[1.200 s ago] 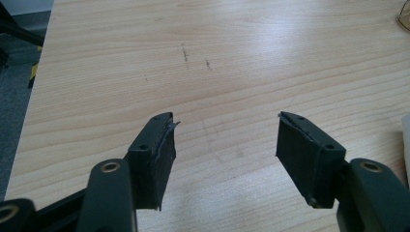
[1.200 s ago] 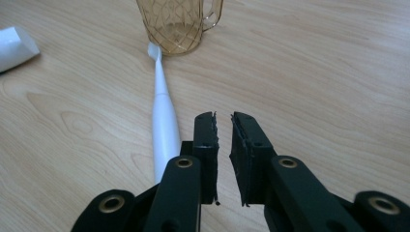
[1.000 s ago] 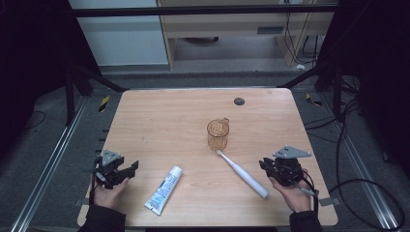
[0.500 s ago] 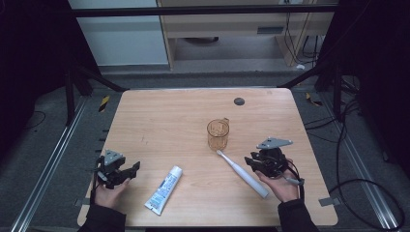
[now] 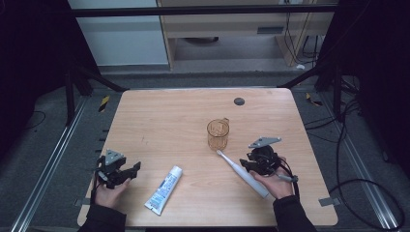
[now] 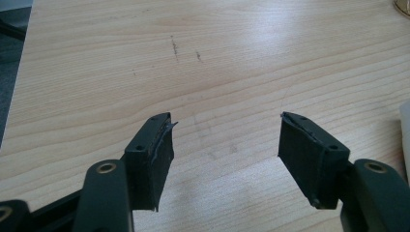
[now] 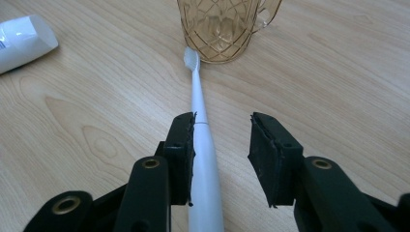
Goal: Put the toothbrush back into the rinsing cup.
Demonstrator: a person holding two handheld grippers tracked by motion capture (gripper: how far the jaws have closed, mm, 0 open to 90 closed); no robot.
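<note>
The right tongs [image 7: 222,145] hang low over the desk [image 5: 164,121] near its right front corner, with the white toothbrush [image 7: 200,140] lying between the jaws. These have just been opening; the left-hand pad sits right beside the handle while the other stands well apart from it, so nothing is gripped. In the high view the right tongs [image 5: 252,166] are held in the person's right hand [image 5: 275,181], beside the handle. The toothbrush lies flat on the wood, slanting from the right front part of the desk toward its middle, and its bristle head ends just beside the foot of the amber glass mug [image 7: 222,29]. The mug stands upright near the middle of the desk.

The left tongs [image 6: 225,140] stand open over bare wood at the left front corner, holding nothing. A white tube of toothpaste [image 5: 164,189] lies near the front edge, between the two tongs.
</note>
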